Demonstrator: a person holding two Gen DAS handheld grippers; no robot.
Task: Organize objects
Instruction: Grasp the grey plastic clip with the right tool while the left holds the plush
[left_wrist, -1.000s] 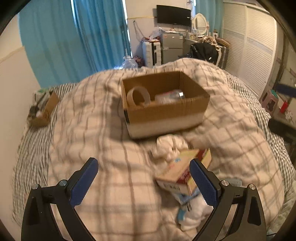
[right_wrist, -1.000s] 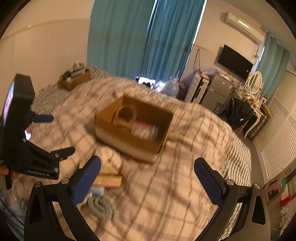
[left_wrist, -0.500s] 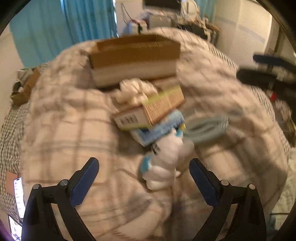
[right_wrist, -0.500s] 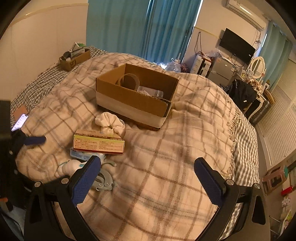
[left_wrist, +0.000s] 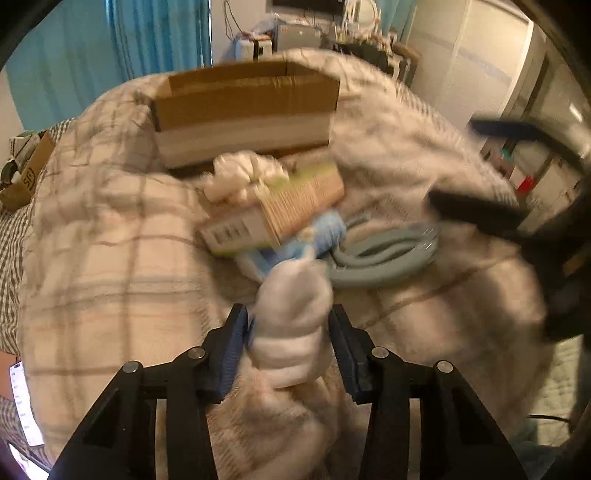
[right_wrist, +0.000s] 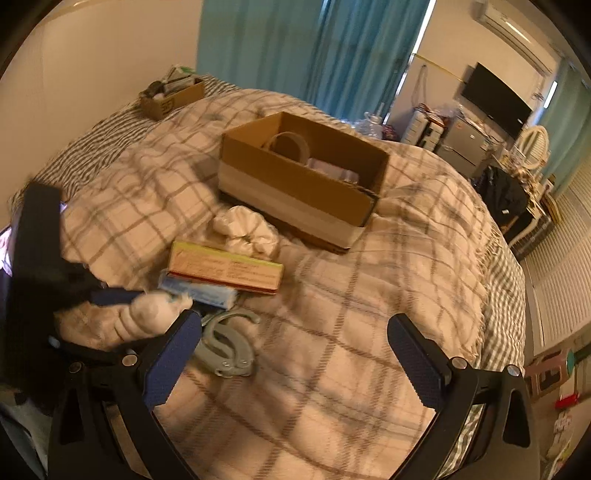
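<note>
Gripping a soft white rolled sock (left_wrist: 291, 325) at lower centre, the left gripper (left_wrist: 288, 347) pinches it; the right gripper (right_wrist: 295, 354) gapes wide, holding nothing.

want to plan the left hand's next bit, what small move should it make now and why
Probably lift the rolled white sock slightly and start toward the open cardboard box. The left tongs look closed on the sock, which lies on the plaid blanket, its tip near the blue packet. Right tongs are open, holding nothing.
</note>
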